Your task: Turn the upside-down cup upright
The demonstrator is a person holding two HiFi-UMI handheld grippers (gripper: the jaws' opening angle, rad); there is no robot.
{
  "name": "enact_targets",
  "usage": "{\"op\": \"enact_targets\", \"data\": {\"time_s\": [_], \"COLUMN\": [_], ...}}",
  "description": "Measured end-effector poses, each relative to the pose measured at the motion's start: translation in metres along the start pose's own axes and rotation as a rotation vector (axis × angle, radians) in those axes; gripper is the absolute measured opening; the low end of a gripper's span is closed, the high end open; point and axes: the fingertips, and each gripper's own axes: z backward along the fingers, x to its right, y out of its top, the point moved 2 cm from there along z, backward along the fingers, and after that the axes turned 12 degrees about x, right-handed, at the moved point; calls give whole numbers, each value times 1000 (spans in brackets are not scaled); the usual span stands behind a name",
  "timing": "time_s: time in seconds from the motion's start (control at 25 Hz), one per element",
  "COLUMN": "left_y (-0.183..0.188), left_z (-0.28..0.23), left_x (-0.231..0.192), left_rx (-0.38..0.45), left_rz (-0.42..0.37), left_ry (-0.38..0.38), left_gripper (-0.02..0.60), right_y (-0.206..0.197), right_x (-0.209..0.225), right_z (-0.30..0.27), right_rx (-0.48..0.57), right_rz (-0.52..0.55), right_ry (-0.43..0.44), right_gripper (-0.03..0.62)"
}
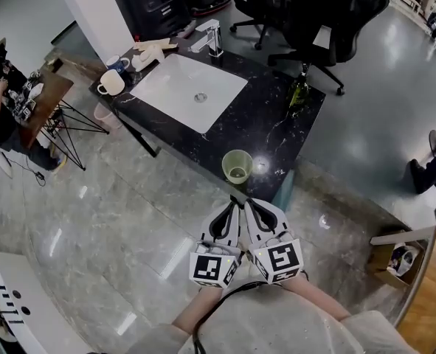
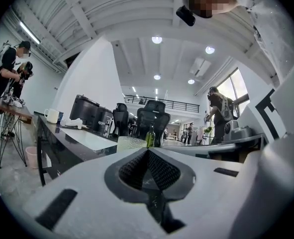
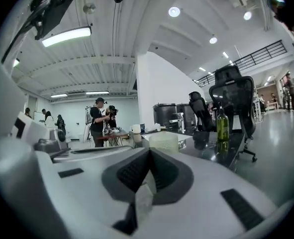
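Held side by side close to the person's body, the left gripper (image 1: 234,200) and right gripper (image 1: 249,202) point forward and about level, each with its jaws closed together on nothing, marker cubes (image 1: 216,265) nearest the bare forearms (image 1: 191,313).

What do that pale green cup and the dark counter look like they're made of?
The cup: probably translucent plastic, possibly glass; its pale green wall looks see-through. The counter: polished stone or an imitation; black, white-veined, with glossy reflections.
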Motion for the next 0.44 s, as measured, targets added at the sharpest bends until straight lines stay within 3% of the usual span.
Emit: {"op": "enact_targets", "data": {"time_s": [0.44], "left_y": [4], "left_z": [12], "left_x": [15], "left_rx": [-1], "left_rz": [-24], "left_ry": [31], "left_gripper": [8], "right_y": [3], "right_x": [0], "right_z": [16], "right_rx": [-6], "right_rz": [-28], "right_ry": [35], "right_gripper": [6]}}
